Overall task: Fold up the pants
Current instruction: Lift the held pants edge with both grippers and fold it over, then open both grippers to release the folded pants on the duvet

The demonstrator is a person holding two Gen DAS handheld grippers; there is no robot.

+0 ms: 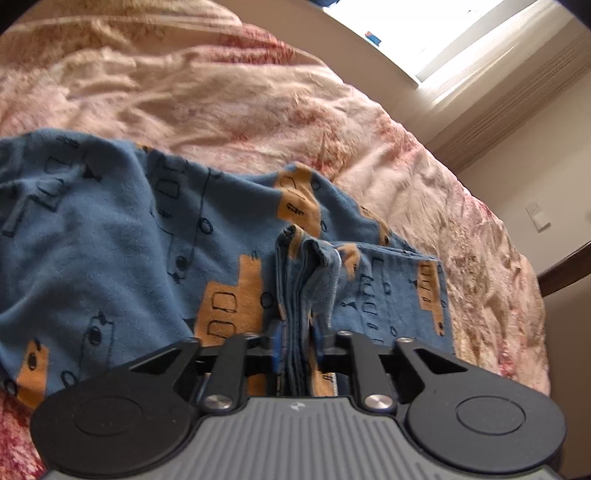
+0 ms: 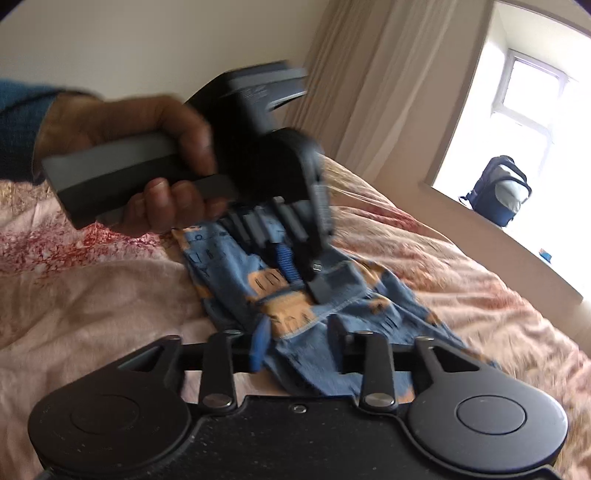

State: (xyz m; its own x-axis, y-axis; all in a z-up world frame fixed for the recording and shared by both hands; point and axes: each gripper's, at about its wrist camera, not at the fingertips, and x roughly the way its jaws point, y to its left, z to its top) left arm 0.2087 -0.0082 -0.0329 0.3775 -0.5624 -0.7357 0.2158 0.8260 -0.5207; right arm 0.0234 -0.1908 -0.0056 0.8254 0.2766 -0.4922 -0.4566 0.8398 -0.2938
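Note:
The pants (image 1: 110, 251) are blue with orange and dark printed shapes and lie on the pink bedspread (image 1: 229, 103). My left gripper (image 1: 295, 347) is shut on a bunched, layered edge of the pants, which stands up between its fingers. In the right wrist view the left gripper (image 2: 295, 266) is held by a hand above the pants (image 2: 295, 310). My right gripper (image 2: 299, 343) is open, its fingers on either side of a fold of the pants, one blue pad (image 2: 258, 343) at the left.
The bed's far edge runs along a wall with a bright window (image 1: 436, 33) and curtains (image 2: 376, 85). A dark backpack (image 2: 498, 192) stands by the window. A wooden footboard edge (image 1: 565, 269) shows at the right.

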